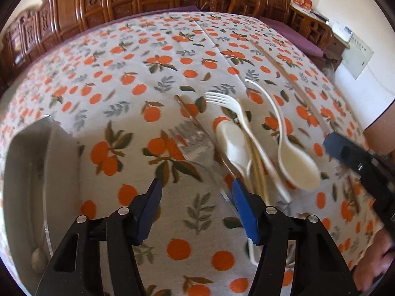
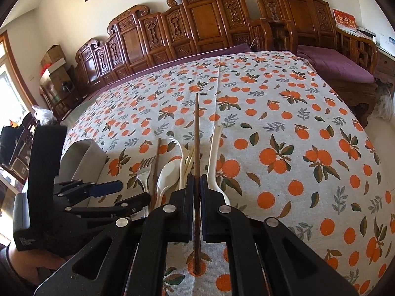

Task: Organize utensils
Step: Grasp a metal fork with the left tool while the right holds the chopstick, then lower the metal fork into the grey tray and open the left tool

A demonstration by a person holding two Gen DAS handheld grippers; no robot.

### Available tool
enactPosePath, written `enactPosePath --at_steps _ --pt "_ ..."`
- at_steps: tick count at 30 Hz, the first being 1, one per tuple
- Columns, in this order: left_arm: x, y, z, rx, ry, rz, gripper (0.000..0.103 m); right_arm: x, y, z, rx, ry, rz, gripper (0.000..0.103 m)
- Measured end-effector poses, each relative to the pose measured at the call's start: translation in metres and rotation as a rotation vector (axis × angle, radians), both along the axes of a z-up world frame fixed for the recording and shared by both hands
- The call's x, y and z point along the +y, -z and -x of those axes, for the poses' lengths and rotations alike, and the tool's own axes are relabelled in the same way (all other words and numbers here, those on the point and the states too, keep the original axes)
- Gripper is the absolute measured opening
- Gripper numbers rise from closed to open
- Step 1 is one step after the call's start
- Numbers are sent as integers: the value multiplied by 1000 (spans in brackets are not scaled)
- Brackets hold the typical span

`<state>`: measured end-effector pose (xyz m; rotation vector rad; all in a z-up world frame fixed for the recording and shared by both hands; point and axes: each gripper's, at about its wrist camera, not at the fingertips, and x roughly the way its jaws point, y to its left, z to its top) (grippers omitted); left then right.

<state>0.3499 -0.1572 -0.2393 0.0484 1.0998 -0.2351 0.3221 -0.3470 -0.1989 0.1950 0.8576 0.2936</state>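
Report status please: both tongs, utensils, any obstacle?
Right tongs shut on brown chopstick. Left tongs open, empty, beside utensil pile. Grey holder left. No obstacle.

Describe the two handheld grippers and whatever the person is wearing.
Both the left gripper and the right gripper have black linkage arms with silver pivot pins and blue pads on the jaws. A dark sleeve covers the left wrist.
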Motion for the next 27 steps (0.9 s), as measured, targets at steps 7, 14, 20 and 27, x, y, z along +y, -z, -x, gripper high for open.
enactPosePath --at_steps 7,14,20,27 --pt "-10 6 0 -7 15 -33 45 -1 0 0 0 6 -7 6" --pt "-6 4 8 4 31 12 11 1 -1 0 3 -3 0 6" --pt "12 -8 20 -2 28 47 2 11 1 2 3 -25 35 6" --pt "25 -24 34 -30 41 61 2 18 1 4 2 -40 55 6"
